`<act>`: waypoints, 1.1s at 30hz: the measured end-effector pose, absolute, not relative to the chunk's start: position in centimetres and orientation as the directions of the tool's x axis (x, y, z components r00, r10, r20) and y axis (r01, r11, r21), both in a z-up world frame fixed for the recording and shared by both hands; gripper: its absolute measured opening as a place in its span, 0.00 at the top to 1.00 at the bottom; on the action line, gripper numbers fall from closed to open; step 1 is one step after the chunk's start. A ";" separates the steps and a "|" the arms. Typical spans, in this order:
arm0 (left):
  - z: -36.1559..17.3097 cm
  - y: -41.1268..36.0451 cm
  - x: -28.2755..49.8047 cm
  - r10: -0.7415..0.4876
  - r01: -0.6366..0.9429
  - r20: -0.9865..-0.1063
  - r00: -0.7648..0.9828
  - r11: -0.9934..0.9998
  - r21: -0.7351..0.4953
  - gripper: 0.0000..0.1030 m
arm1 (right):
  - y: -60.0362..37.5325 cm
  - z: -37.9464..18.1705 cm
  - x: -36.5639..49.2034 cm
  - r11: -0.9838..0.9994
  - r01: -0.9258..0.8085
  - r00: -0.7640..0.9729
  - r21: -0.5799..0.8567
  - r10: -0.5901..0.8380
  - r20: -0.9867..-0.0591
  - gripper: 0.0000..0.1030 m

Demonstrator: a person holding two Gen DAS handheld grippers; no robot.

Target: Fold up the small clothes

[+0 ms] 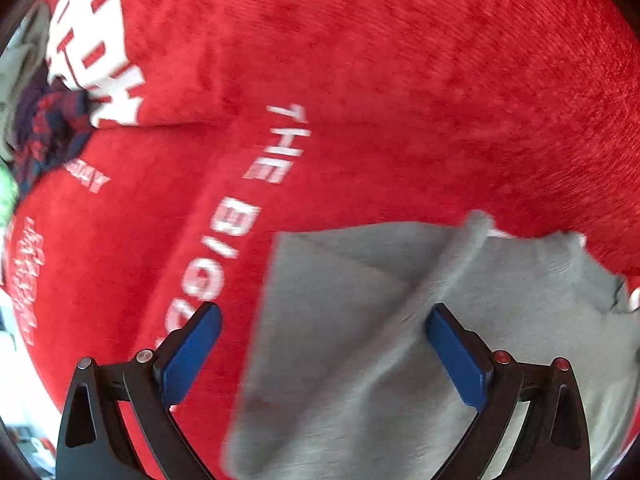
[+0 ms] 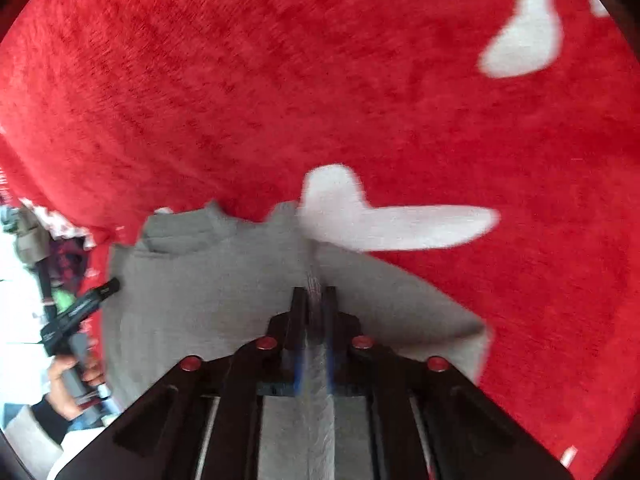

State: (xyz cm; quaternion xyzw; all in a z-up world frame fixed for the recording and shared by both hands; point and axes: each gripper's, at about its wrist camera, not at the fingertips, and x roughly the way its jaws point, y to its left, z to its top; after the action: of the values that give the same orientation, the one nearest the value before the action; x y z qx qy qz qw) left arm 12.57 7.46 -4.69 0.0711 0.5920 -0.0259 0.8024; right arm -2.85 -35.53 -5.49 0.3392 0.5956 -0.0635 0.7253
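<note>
A small grey garment (image 1: pixel 400 344) lies on a red blanket (image 1: pixel 400 80) with white lettering. My left gripper (image 1: pixel 322 316) is open just above the garment's left part, with a raised fold of grey cloth running between its blue fingers (image 1: pixel 192 356). In the right wrist view the same grey garment (image 2: pixel 208 288) lies spread below my right gripper (image 2: pixel 314 294), which is shut on a pinched ridge of its cloth. The left gripper (image 2: pixel 108 286) shows at the left edge there, held by a hand.
The red blanket (image 2: pixel 280 80) fills both views, with large white shapes (image 2: pixel 392 224) printed on it. A dark plaid cloth (image 1: pixel 48 128) and something green (image 1: pixel 6 196) lie at the blanket's far left edge. Bright white floor shows at the lower left.
</note>
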 end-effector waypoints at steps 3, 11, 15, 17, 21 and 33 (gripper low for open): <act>-3.8 9.1 11.8 0.047 0.130 -0.958 0.284 0.988 0.087 0.01 | -36.1 -4.2 -4.2 0.745 0.518 0.297 0.421 0.305 -0.905 0.75; -0.7 11.1 7.2 -0.044 0.165 -0.967 0.251 0.986 -0.002 0.01 | -34.6 -0.8 -9.3 0.656 0.538 0.380 0.529 0.372 -0.847 0.41; 0.3 12.0 4.2 -0.074 0.202 -0.965 0.250 0.979 -0.022 0.01 | -30.5 0.1 -10.9 0.600 0.523 0.405 0.606 0.451 -0.796 0.41; 0.4 12.4 3.3 -0.088 0.223 -0.967 0.240 0.974 -0.033 0.01 | -28.0 0.3 -11.6 0.577 0.503 0.395 0.643 0.508 -0.765 0.39; 0.0 13.7 2.2 -0.146 0.297 -0.970 0.193 0.951 -0.084 0.01 | -21.3 -0.9 -12.1 0.477 0.481 0.382 0.736 0.641 -0.666 0.37; -2.4 14.9 1.5 -0.351 0.519 -0.936 -0.013 0.798 -0.307 0.31 | -6.2 -8.1 -14.2 0.016 0.654 0.575 0.756 0.639 -0.511 0.37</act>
State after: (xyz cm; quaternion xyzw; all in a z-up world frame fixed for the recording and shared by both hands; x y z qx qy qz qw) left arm 1.49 14.91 -2.37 0.0656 0.6401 -0.3112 0.6994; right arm -14.24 -6.18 -8.14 0.7013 0.4611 -0.0067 0.5436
